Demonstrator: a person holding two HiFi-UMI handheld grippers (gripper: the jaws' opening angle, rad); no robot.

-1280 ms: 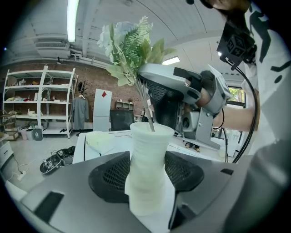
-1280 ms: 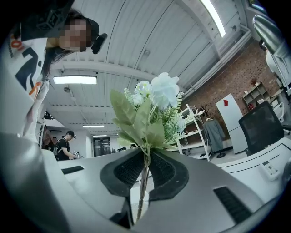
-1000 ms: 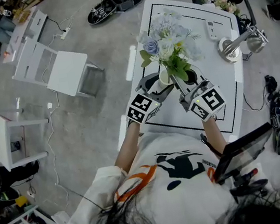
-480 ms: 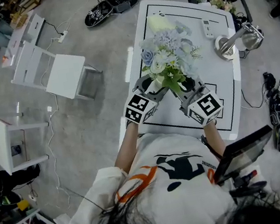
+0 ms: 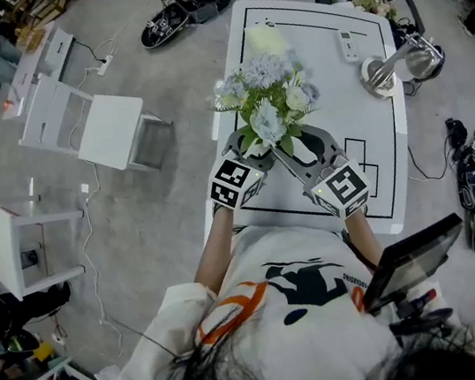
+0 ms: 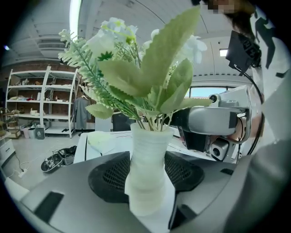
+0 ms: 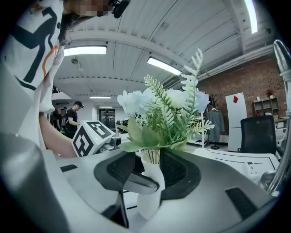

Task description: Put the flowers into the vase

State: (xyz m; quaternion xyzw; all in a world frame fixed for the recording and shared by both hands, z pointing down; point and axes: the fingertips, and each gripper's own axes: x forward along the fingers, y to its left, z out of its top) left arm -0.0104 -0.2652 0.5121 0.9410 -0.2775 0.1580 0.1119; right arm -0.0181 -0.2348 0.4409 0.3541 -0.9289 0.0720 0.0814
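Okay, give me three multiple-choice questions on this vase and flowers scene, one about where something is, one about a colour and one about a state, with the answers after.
1. Where does the vase stand?
A) on the white table
B) on the floor
C) on the white chair

2. What colour is the vase?
A) black
B) blue
C) white

3. How are the flowers placed?
A) lying flat on the table
B) stems down in the vase
C) lifted clear above the vase

Answers:
1 A: the head view shows it on the tabletop, inside the black outline.
2 C: both gripper views show a white body.
3 B: in both gripper views the stems run down into the vase's mouth.
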